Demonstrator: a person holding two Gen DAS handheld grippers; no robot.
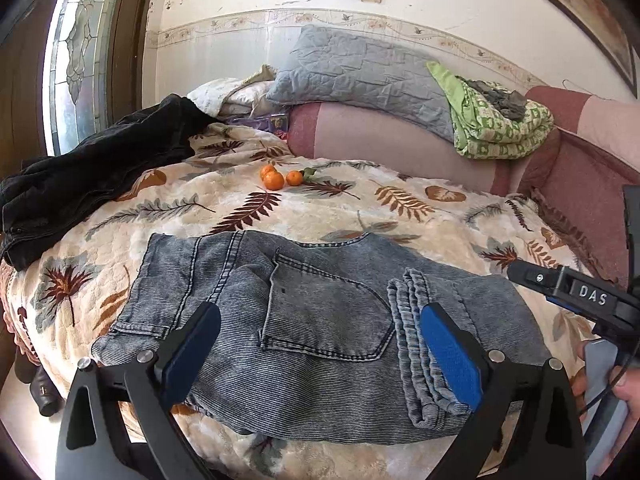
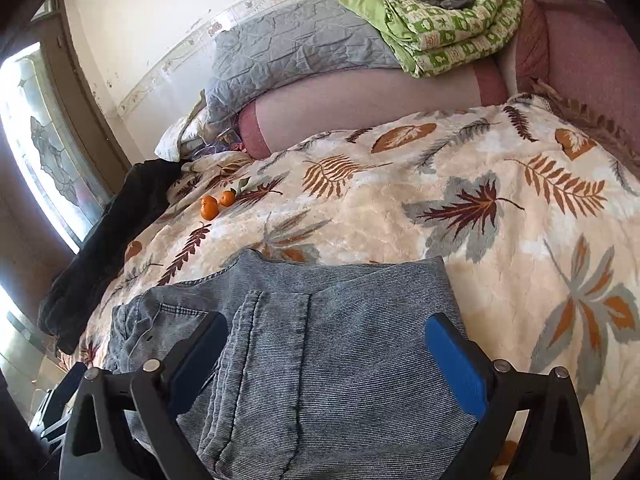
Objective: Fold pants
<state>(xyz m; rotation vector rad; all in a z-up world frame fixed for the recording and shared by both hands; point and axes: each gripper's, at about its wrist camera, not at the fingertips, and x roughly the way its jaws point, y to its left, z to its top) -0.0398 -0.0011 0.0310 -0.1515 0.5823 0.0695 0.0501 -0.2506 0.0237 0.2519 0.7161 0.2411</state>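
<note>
Blue-grey jeans (image 1: 320, 320) lying folded on the leaf-print blanket (image 1: 360, 208) of the bed, lower centre of the left wrist frame; back pocket facing up, leg hems stacked in a narrow strip along the right side of the bundle. Same jeans (image 2: 340, 360) filling lower centre of the right wrist frame, hem strip running down left of middle.

Left gripper (image 1: 320, 352) low in its frame, jaws spread wide, blue pads (image 1: 452, 356) either side of the pocket area, nothing clamped between them. Right pad overlapping the hem strip in view; contact with the cloth cannot be told.

Right gripper (image 2: 328, 364) likewise spread wide over the jeans, nothing held. Also seen at the right edge of the left wrist frame, black body (image 1: 576, 292) marked "DAS", beside the jeans' right edge, with part of a hand (image 1: 624, 396) below it.

Black garment (image 1: 92, 176) crumpled at left of frame, partly on the blanket. Tangerines (image 1: 280, 178) with a leaf stem, mid-blanket, well apart from the jeans. Grey quilted pillow (image 1: 360, 72) and green patterned quilt (image 1: 504, 124) on a pink bolster (image 1: 380, 132) against the wall, upper frame. Stained-glass door panel (image 1: 76, 60) at upper left.
</note>
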